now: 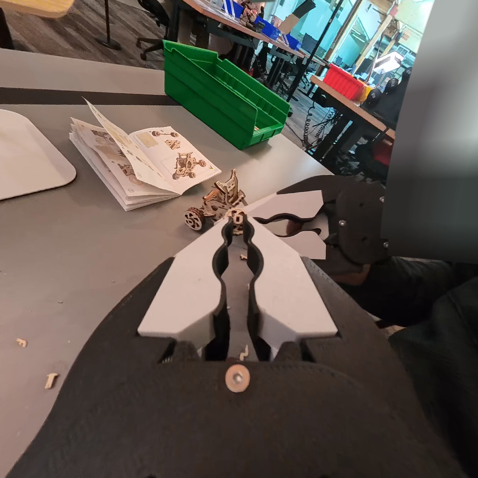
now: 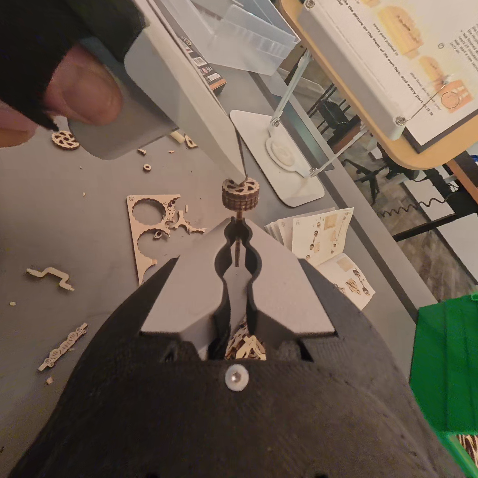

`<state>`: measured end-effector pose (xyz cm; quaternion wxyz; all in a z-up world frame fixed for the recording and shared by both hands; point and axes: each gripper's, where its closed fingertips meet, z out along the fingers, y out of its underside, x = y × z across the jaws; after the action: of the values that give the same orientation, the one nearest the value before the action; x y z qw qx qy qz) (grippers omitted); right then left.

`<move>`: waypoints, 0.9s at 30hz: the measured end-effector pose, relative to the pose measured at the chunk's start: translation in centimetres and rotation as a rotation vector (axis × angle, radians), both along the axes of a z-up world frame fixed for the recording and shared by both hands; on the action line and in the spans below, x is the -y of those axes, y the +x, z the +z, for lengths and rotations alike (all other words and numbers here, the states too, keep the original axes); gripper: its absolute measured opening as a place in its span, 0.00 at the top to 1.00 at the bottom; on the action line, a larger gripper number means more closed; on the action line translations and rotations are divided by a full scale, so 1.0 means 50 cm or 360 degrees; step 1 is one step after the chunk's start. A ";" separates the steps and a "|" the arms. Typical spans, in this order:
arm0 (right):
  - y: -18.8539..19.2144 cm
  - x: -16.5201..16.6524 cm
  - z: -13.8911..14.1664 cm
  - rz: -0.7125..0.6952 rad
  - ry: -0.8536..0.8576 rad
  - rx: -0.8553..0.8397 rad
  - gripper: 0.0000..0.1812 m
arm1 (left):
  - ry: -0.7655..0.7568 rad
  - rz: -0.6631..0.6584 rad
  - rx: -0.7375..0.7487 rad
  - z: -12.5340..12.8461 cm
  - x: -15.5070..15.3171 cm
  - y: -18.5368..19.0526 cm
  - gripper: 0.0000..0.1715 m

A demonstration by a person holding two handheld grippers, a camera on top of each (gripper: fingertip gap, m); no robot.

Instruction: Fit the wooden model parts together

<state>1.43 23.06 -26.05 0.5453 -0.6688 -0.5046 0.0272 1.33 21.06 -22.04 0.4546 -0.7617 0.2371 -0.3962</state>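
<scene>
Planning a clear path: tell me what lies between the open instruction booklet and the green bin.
Only bare grey tabletop separates booklet and green bin, per the left wrist view.

— What sort of place is this?

— A workshop or maker lab. Long benches [image 1: 261,33] run in rows behind the grey counter [image 1: 77,258], loaded with blue bins [image 1: 269,28] and a red bin [image 1: 342,81].

— Anything else?

— Rolling office chairs [image 1: 152,28], coiled cables [image 1: 307,124] under the benches, a green parts bin [image 1: 219,95], and laser-cut wood scraps [image 2: 155,232] beside an open instruction booklet [image 1: 144,160].
</scene>
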 end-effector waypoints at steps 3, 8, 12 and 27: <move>0.001 -0.004 -0.004 -0.0036 -0.0009 0.0021 1.00 | 0.0082 0.0035 -0.0111 -0.005 -0.005 0.000 0.98; -0.001 -0.008 -0.011 -0.0067 -0.0046 0.0007 1.00 | 0.0170 0.0095 -0.0200 -0.012 -0.011 -0.002 0.98; -0.004 -0.009 -0.016 -0.0075 -0.0033 0.0035 1.00 | 0.0159 0.0115 -0.0252 -0.022 -0.016 -0.010 0.98; -0.018 -0.004 -0.024 -0.0011 0.0024 0.0104 1.00 | -0.0259 0.0038 0.0050 -0.039 -0.016 -0.028 0.98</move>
<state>0.52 23.26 -27.26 0.5337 -0.6669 -0.5200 -0.0002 -0.09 21.84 -24.00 0.3995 -0.7926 0.1878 -0.4206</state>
